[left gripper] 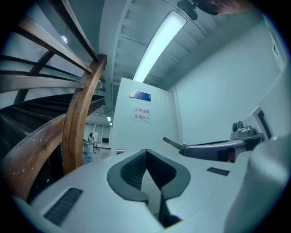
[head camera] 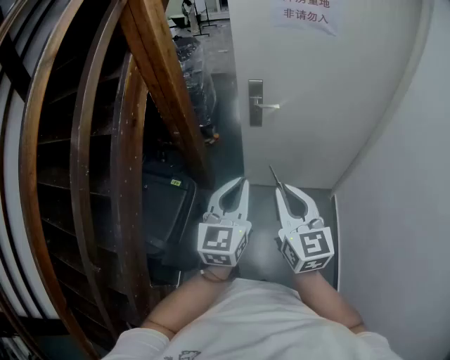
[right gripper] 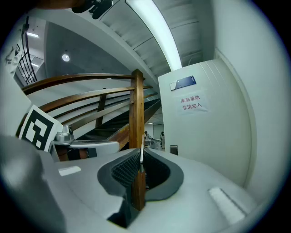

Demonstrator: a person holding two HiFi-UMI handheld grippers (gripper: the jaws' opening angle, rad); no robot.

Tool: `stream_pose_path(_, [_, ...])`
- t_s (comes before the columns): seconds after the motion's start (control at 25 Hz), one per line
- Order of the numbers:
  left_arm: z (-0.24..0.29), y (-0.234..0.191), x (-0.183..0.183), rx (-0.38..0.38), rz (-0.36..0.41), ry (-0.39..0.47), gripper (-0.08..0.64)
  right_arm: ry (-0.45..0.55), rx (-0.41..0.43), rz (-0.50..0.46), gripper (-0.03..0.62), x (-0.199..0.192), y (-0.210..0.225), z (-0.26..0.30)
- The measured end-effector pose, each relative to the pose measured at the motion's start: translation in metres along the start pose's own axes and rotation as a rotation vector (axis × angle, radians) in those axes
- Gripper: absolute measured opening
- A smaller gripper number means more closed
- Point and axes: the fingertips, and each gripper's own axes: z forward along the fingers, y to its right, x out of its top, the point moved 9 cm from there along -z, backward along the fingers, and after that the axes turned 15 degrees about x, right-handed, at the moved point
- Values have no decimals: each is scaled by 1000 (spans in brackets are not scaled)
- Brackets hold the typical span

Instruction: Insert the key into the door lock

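A white door carries a metal lock plate with a lever handle, small and far off in both gripper views. My right gripper is shut on the key, whose thin blade sticks out past the jaws toward the door, with a brown piece behind it. The key tip is well short of the lock. My left gripper hangs beside it on the left, shut, with nothing between its pads.
A curved wooden stair railing rises close on the left, with a black case under it. A white wall closes in on the right. A paper sign hangs high on the door. People stand in the distant hall.
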Motion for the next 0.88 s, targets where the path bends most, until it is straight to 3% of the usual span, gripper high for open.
stream_pose_path(0.48, [41, -26, -4, -40, -4, 2, 6, 19, 21, -2, 25, -4, 14, 44])
stream_pose_path(0.88, [105, -77, -11, -115, -50, -34, 6, 18, -22, 10, 25, -5, 35, 117])
